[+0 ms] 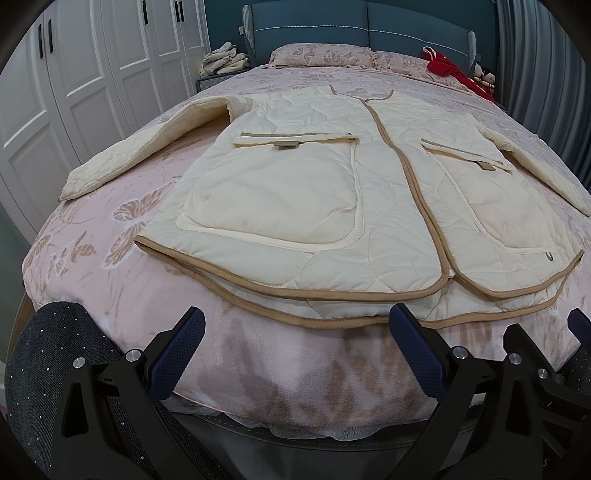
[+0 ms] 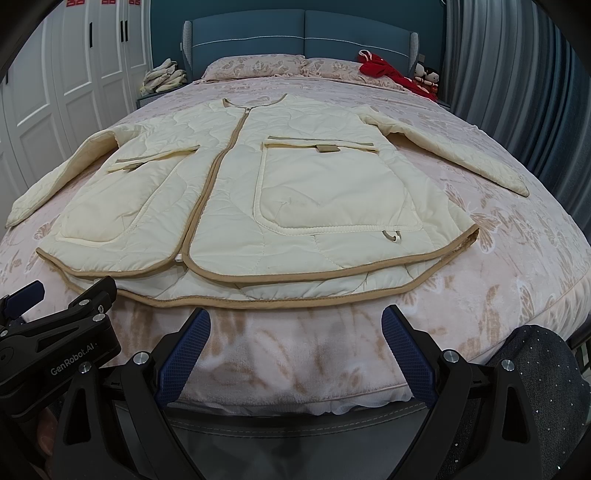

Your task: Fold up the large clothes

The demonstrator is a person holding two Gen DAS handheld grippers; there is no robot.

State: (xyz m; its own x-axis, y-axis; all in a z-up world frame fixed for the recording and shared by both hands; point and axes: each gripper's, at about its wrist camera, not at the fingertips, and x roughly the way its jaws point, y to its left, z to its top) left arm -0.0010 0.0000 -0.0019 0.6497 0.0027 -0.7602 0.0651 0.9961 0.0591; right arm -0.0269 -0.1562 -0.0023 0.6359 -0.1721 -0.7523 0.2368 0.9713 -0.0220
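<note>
A cream quilted jacket [image 1: 314, 199] with tan trim lies flat, front up and zipped, on the pink bed, hem toward me and both sleeves spread out. It also shows in the right wrist view [image 2: 258, 192]. My left gripper [image 1: 297, 325] is open and empty, just short of the hem at the foot of the bed. My right gripper [image 2: 295, 325] is open and empty, also just short of the hem. The left gripper's body shows at the lower left of the right wrist view [image 2: 55, 332].
The bed [image 1: 110, 280] has a pink butterfly cover, pillows [image 2: 255, 66] and a blue headboard [image 2: 303, 33]. Red clothing [image 2: 388, 70] and dolls lie at the far right. Folded cloths [image 1: 223, 61] sit on a nightstand. White wardrobes [image 1: 85, 74] stand left, curtains right.
</note>
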